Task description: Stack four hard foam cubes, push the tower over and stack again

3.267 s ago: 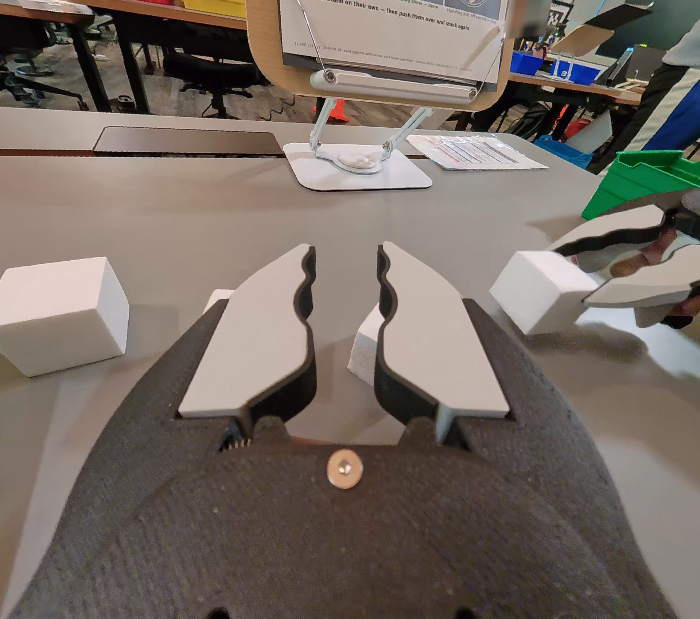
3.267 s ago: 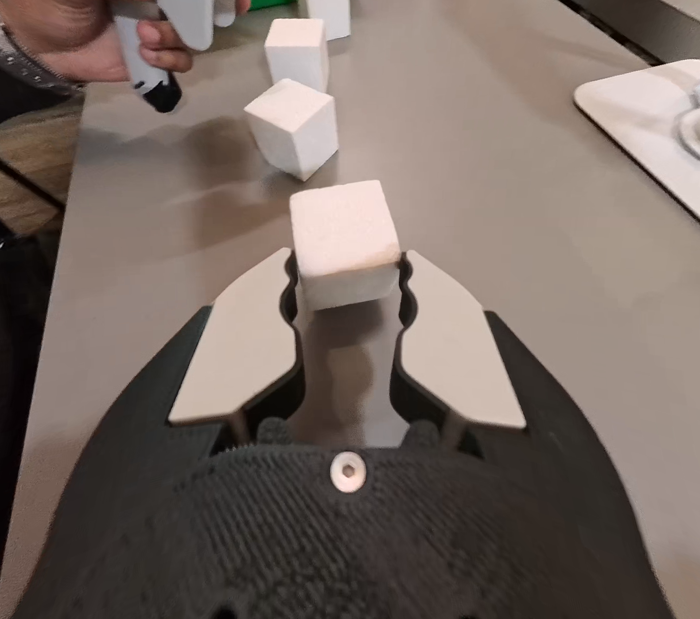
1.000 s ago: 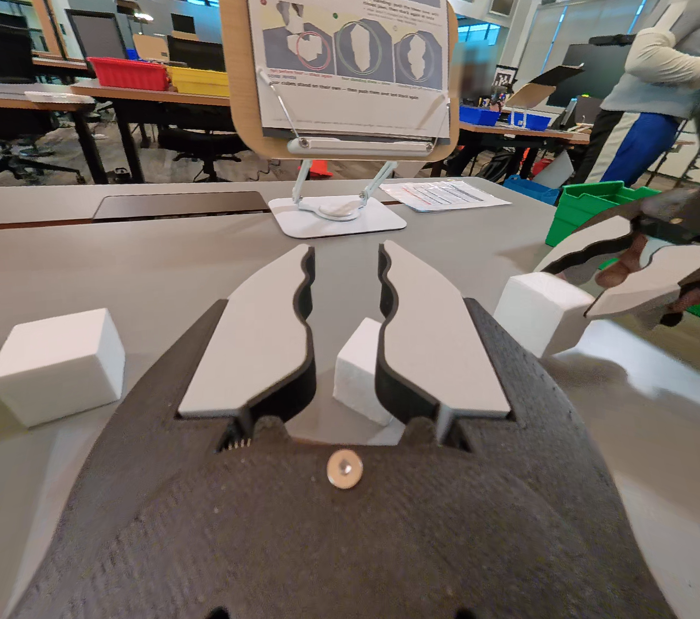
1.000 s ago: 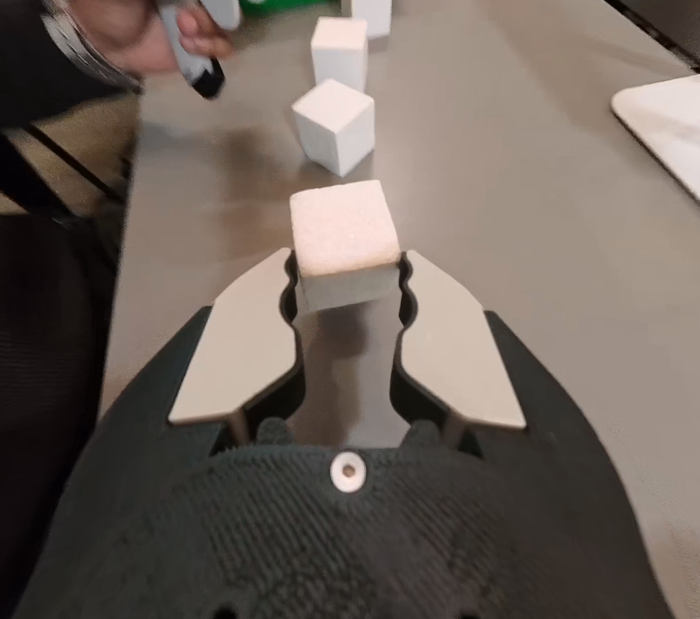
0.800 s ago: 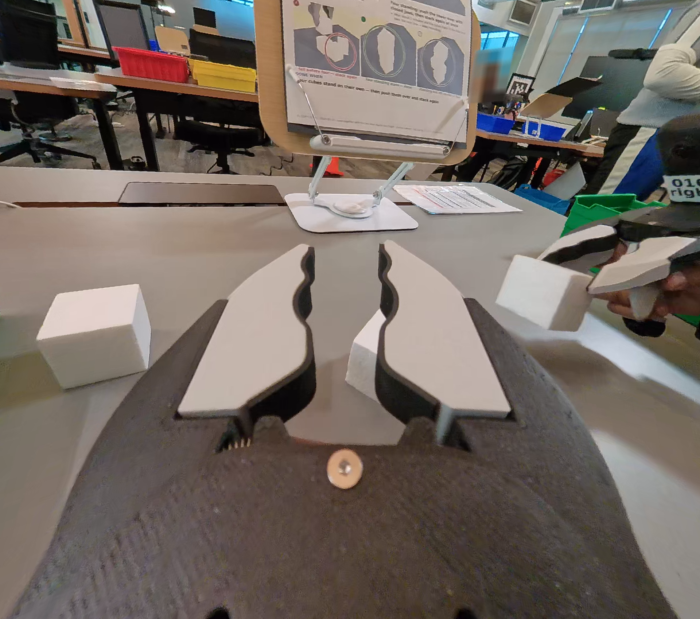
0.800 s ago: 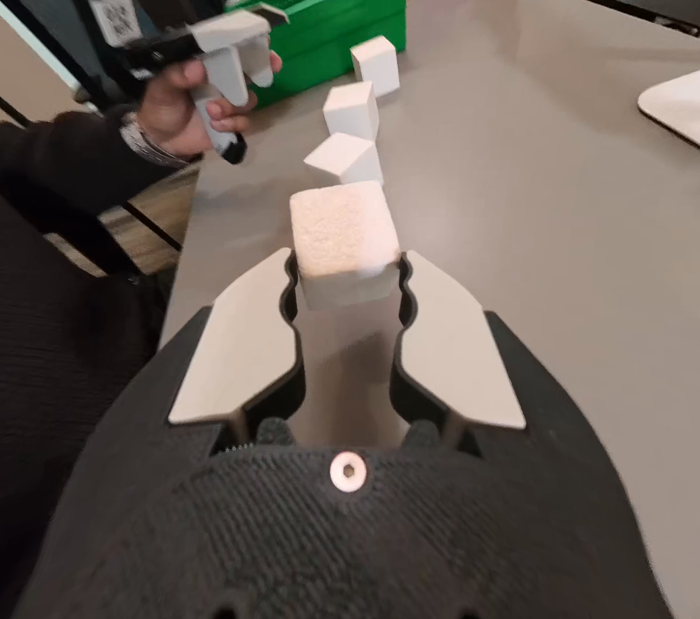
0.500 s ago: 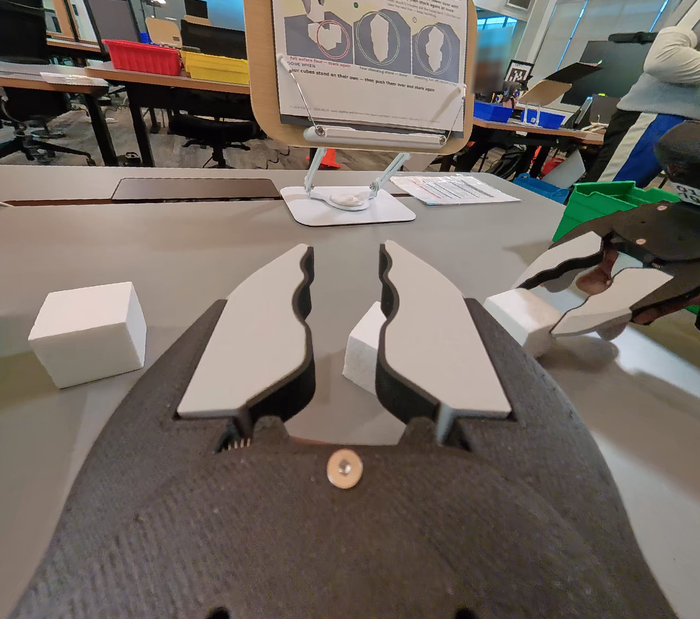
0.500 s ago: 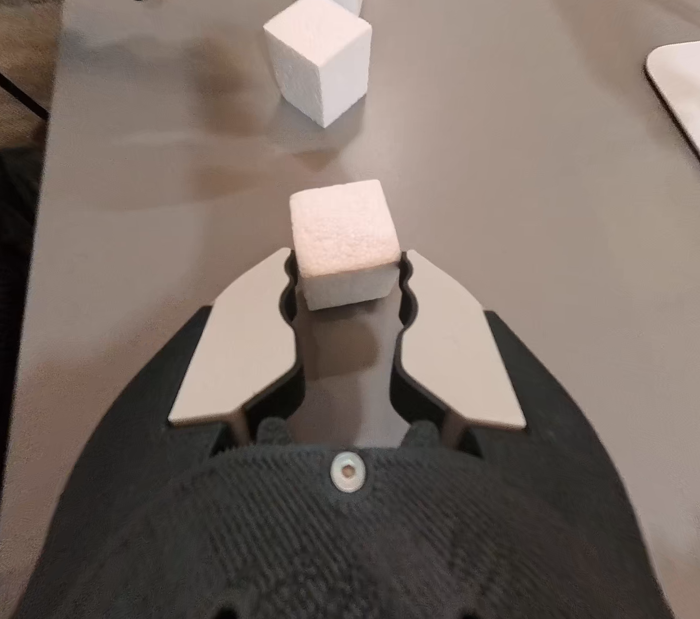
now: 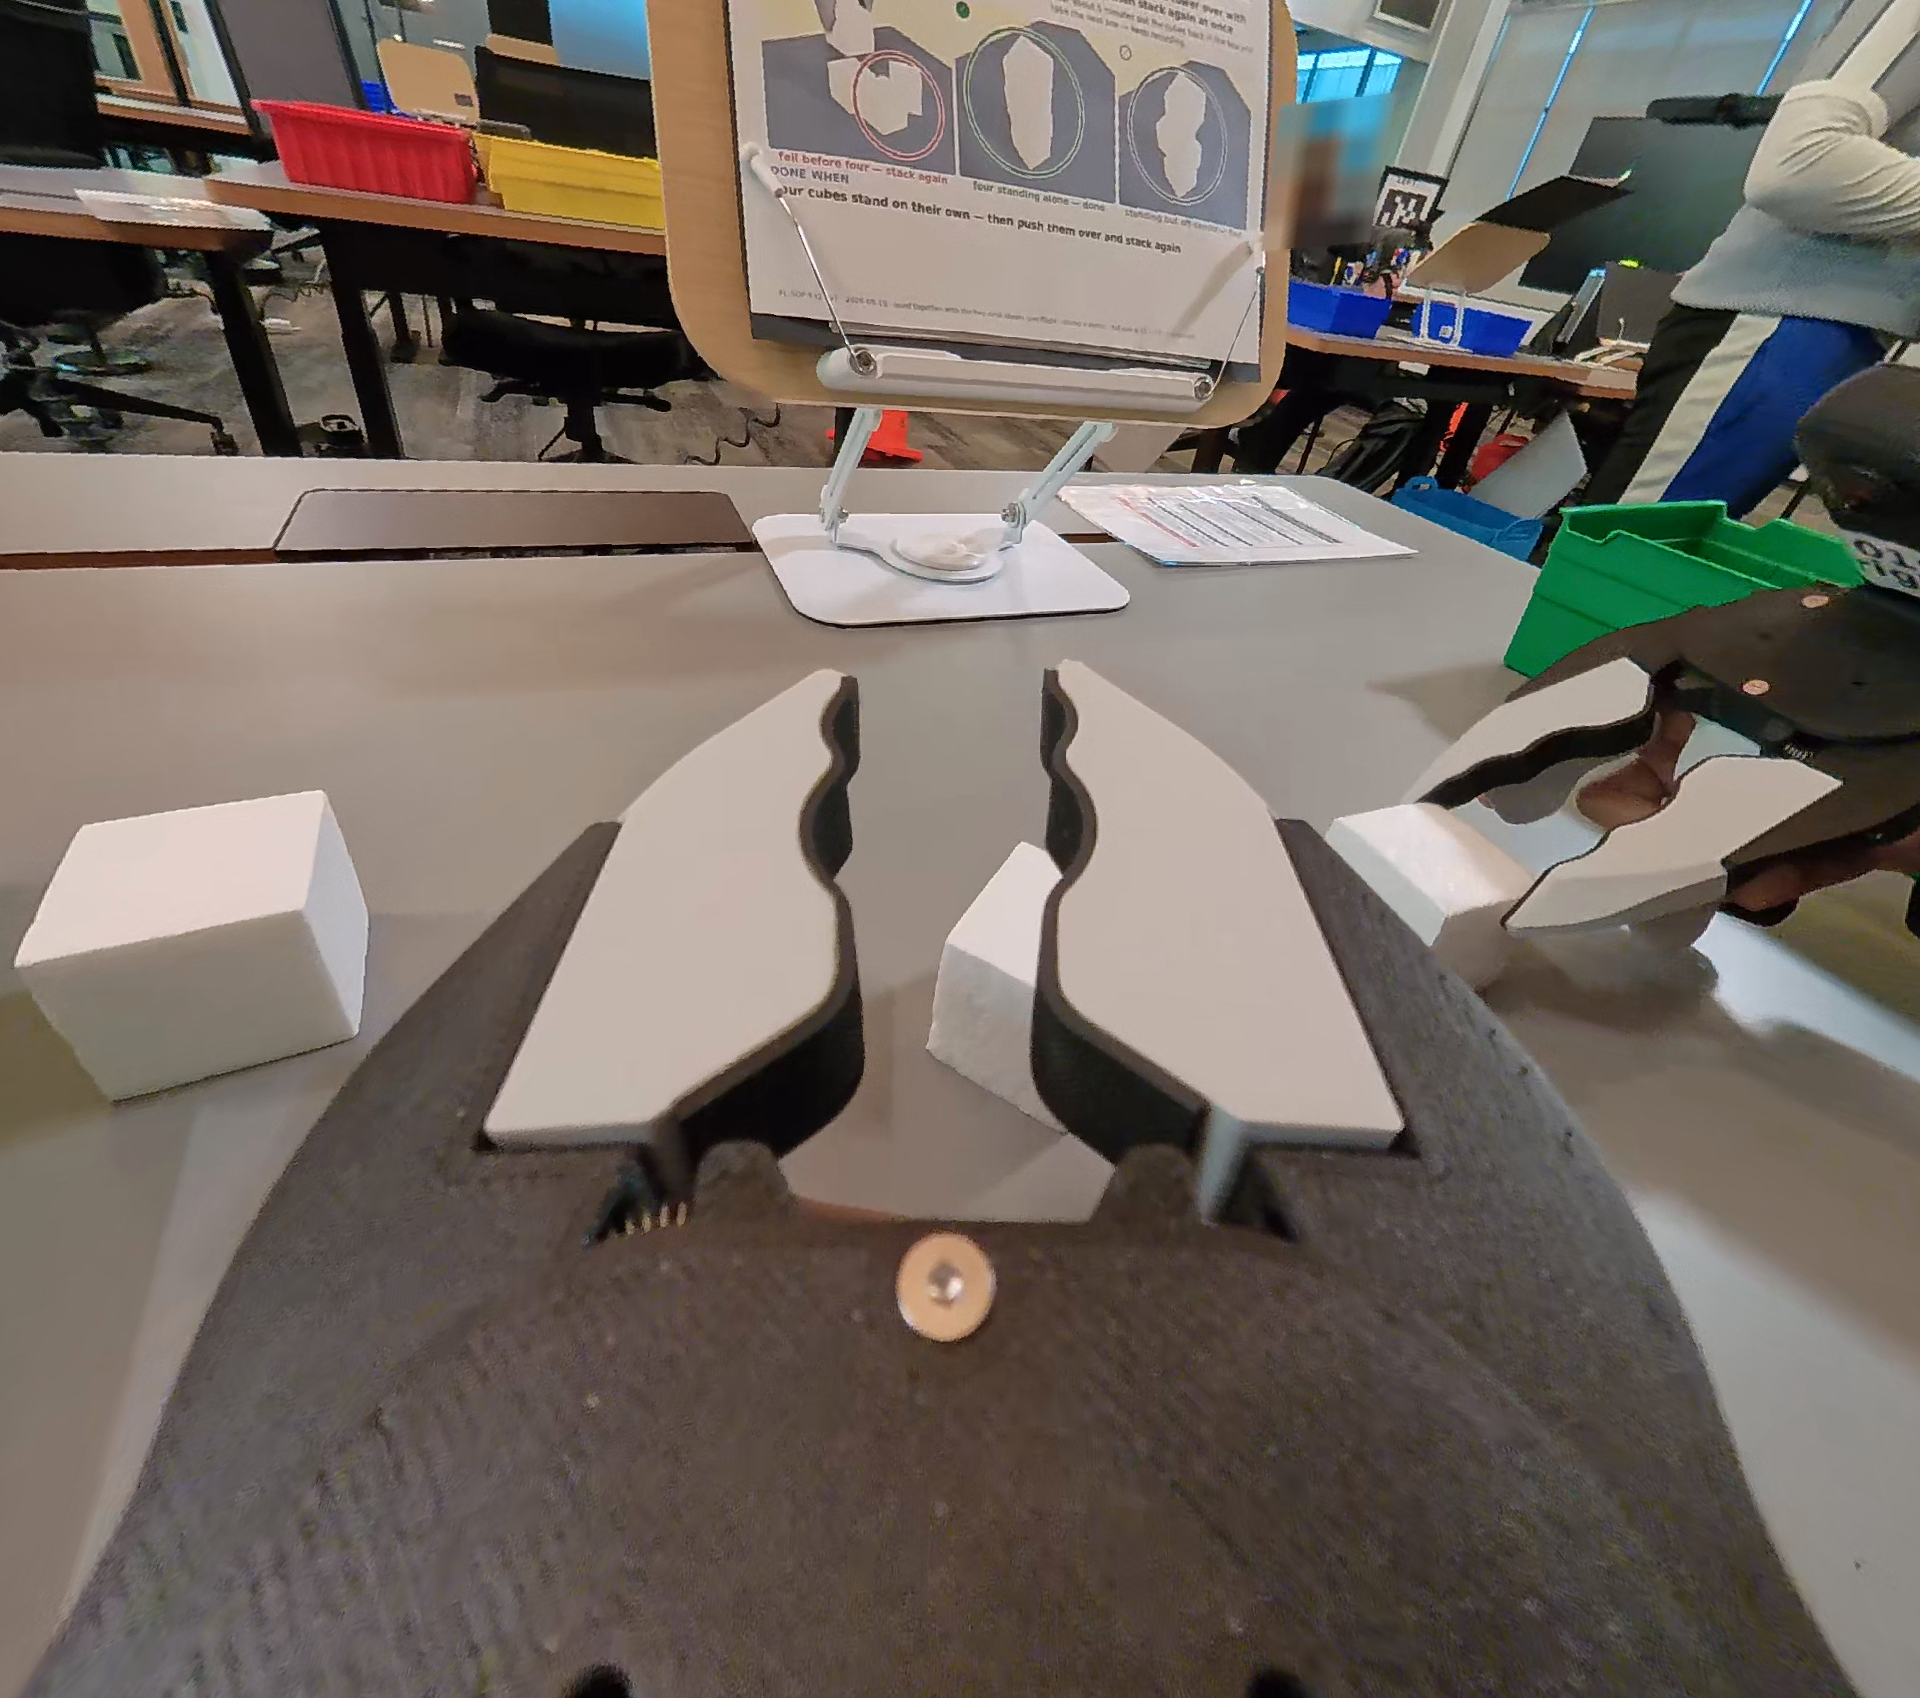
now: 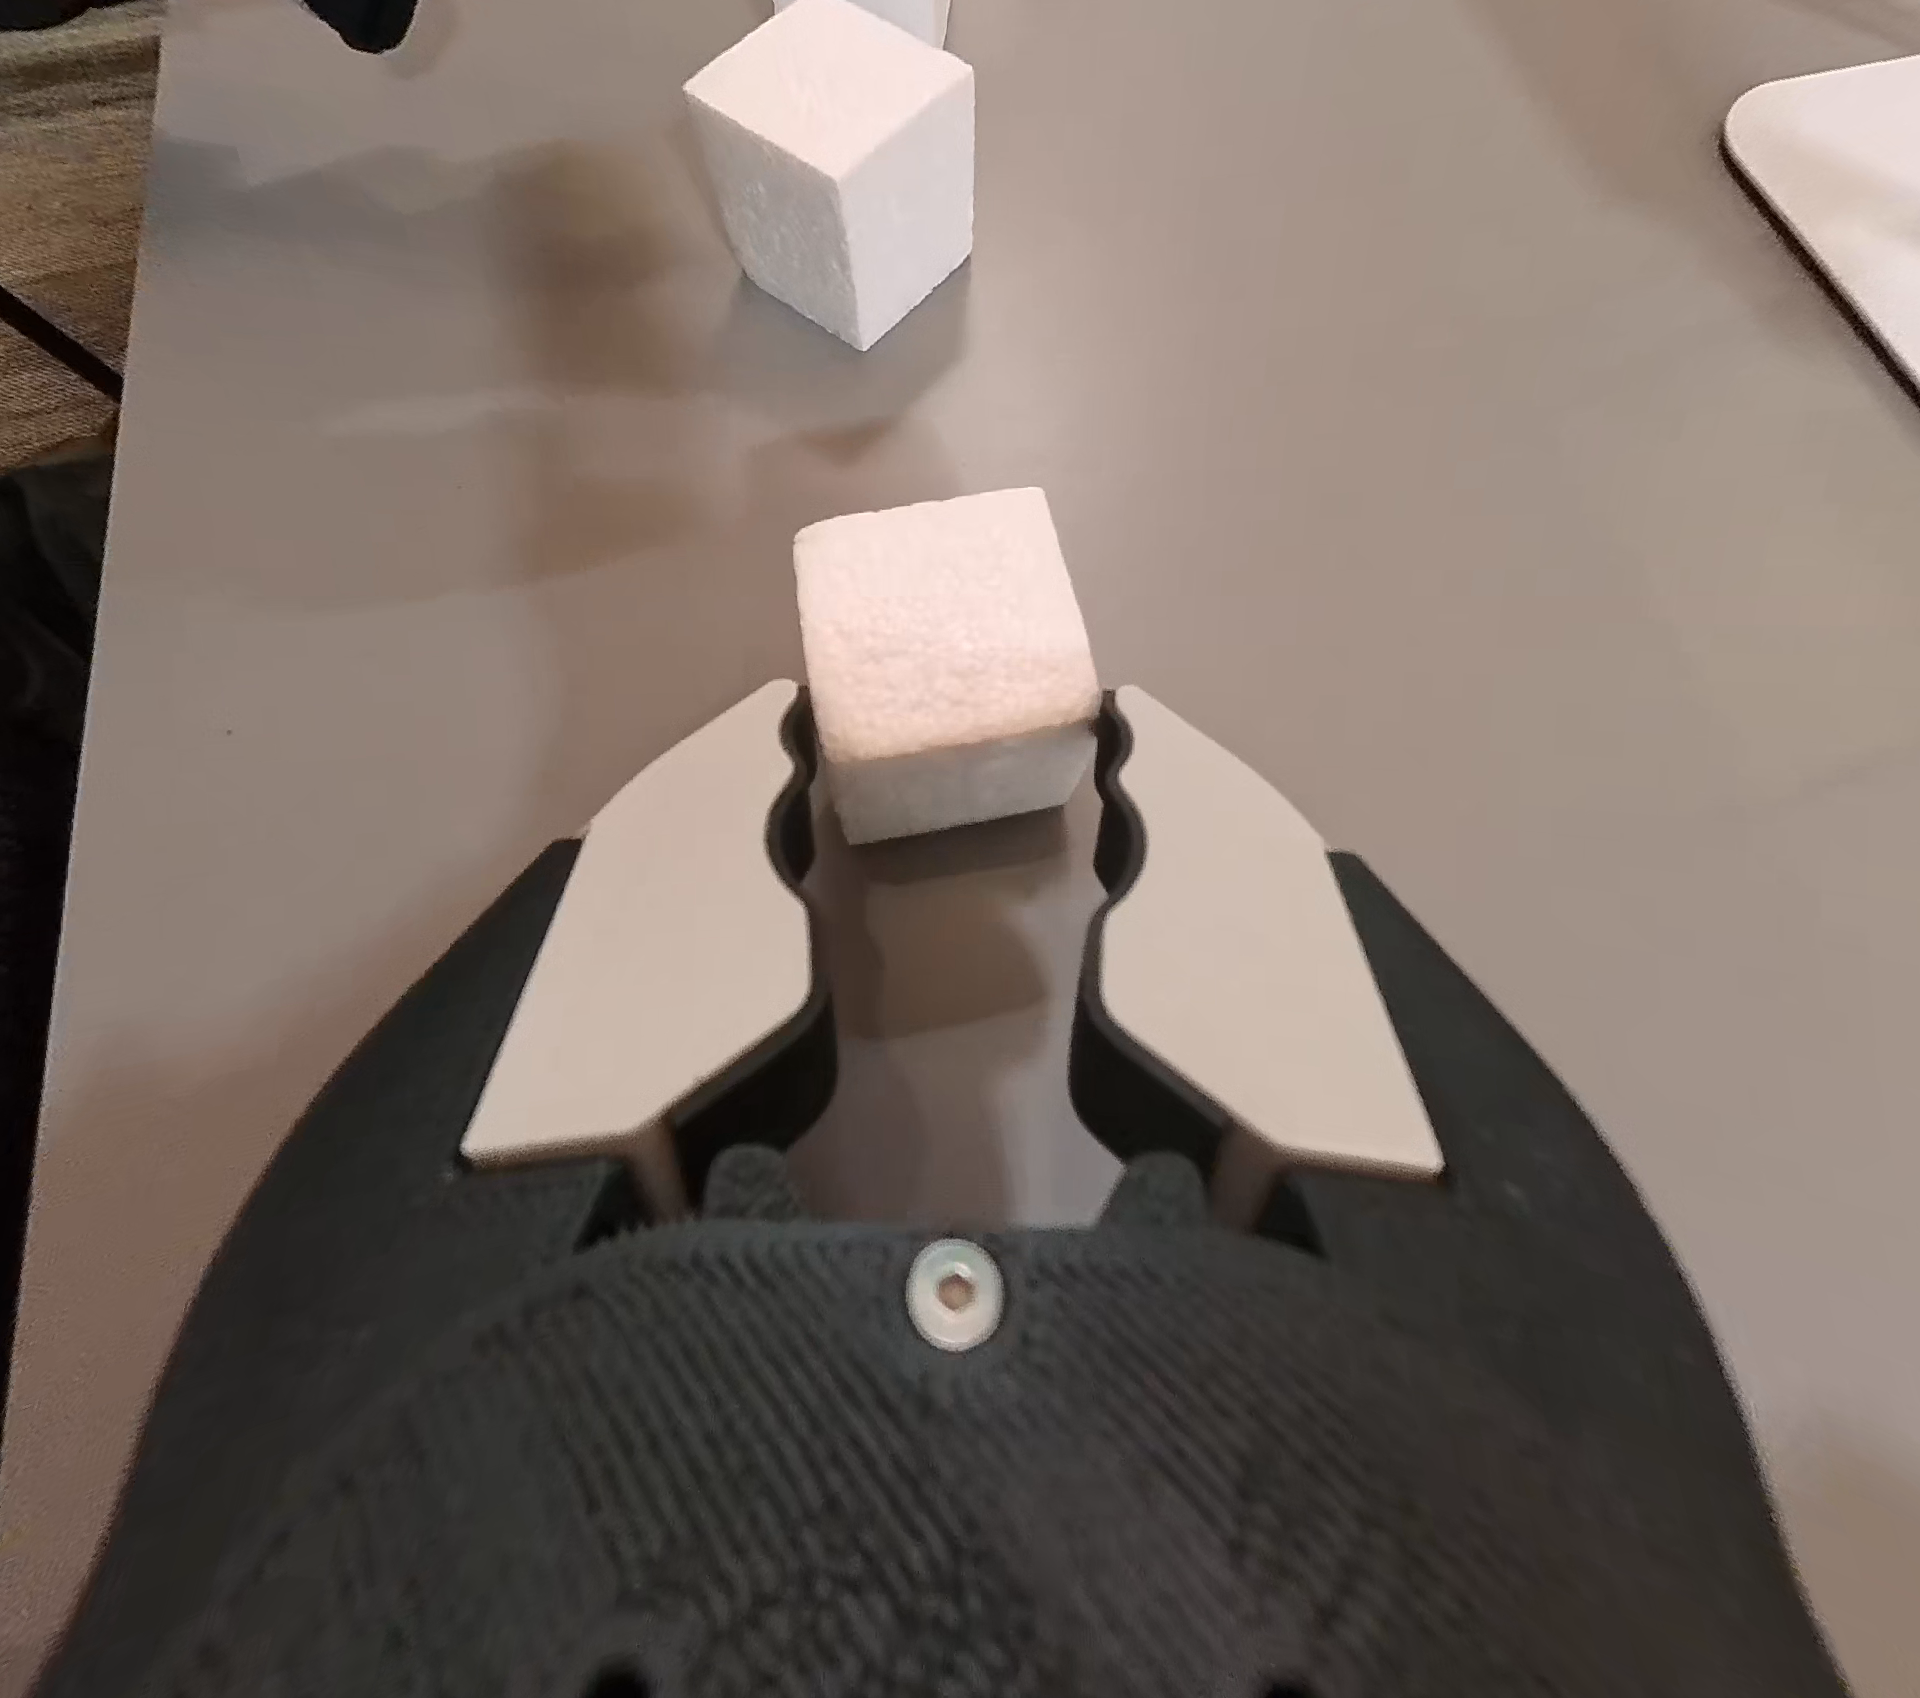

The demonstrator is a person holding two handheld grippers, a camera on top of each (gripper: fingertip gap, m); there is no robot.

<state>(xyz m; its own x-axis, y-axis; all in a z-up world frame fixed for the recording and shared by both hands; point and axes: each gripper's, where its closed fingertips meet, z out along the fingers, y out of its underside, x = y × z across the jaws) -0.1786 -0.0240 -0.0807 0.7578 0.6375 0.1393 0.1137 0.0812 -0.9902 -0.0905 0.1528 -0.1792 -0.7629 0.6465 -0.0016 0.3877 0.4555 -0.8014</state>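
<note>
The right claw [image 10: 951,698] grips a white foam cube [image 10: 940,646] by its sides, low over the grey worktop [image 10: 1351,401]; the left claw [image 9: 948,692] hangs part-open and empty above a second cube [image 9: 992,962]. Four cubes show in all, none stacked. A good placement would likely mean setting the held cube flat and square before letting go, clear of the nearest loose cube [image 10: 842,194].
</note>
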